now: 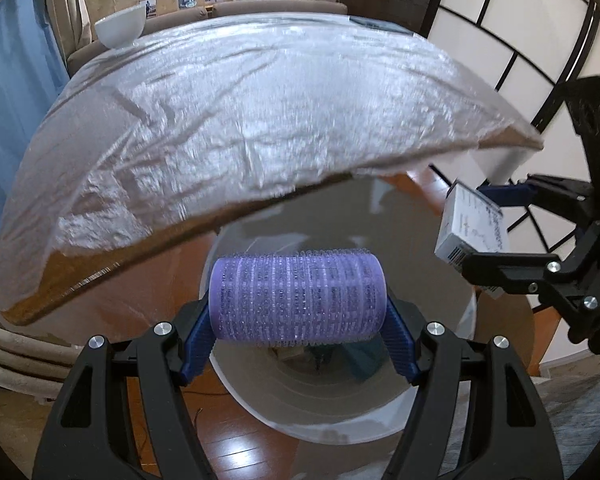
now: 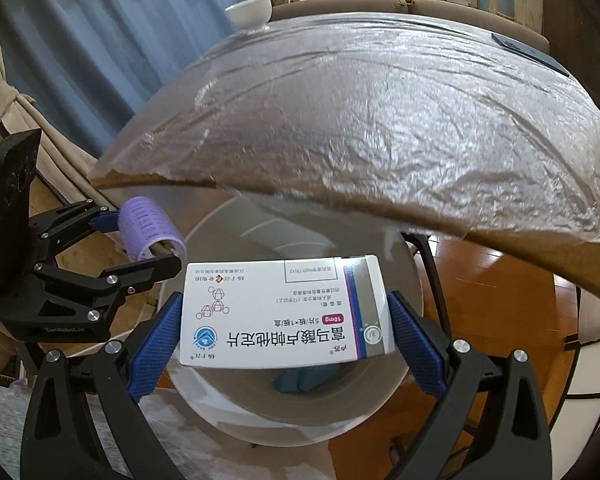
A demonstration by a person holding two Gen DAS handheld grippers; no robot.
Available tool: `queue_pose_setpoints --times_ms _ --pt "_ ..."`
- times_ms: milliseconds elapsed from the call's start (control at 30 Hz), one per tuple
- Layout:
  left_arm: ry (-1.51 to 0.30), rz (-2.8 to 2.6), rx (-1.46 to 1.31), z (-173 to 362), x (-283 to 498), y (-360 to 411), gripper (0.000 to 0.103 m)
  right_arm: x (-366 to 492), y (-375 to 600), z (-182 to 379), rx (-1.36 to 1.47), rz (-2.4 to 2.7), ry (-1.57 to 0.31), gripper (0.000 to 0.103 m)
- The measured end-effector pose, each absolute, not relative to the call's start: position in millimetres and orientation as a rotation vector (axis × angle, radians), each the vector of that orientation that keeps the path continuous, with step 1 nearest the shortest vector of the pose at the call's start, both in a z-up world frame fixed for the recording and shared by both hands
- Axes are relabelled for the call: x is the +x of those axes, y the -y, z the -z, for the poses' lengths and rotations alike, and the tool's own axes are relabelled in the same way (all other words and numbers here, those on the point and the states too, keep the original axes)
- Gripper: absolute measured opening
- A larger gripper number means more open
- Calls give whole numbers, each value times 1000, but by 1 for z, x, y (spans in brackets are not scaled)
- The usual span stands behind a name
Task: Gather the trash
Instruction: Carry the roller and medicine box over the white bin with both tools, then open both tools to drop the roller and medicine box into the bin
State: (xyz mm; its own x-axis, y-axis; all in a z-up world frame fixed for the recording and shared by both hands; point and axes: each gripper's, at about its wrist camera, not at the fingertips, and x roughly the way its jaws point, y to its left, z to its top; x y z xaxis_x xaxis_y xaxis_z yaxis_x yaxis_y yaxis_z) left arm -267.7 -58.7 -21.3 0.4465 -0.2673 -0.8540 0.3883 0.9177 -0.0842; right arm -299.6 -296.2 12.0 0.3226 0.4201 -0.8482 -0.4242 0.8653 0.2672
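While both loads hang directly above the bin (image 1: pixel 259 404) beside the table's near edge, the left gripper (image 1: pixel 298 340) clamps a purple roller (image 1: pixel 297 298) crosswise and the right gripper (image 2: pixel 284 336) clamps a medicine box (image 2: pixel 283 312), so release drops both inside

Only readable stuff is on the white medicine box (image 2: pixel 283 314), and it's upside down in the right wrist view. There's a pink tag saying "10mg", big Chinese characters I read as 富马酸卢帕他定片, and "5片/板×1板/盒" beside the tag. Smaller print is too tiny. From the left wrist view the same box shows a barcode (image 1: pixel 455 255), digits unreadable.
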Motion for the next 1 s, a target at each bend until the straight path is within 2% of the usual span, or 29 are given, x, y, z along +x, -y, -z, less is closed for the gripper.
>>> queue_pose_setpoints --times_ms 733,800,833,1000 --pt "-1148 411 168 85 -248 75 72 -284 278 45 -10 -517 -1172 96" --pt "-1170 420 159 86 -244 75 79 -283 273 49 -5 -524 -1181 96" --pt "-1165 411 159 86 -243 75 86 -282 273 50 6 -527 -1187 96" --pt "-1150 415 168 84 -244 75 96 -282 277 53 47 -508 -1200 96"
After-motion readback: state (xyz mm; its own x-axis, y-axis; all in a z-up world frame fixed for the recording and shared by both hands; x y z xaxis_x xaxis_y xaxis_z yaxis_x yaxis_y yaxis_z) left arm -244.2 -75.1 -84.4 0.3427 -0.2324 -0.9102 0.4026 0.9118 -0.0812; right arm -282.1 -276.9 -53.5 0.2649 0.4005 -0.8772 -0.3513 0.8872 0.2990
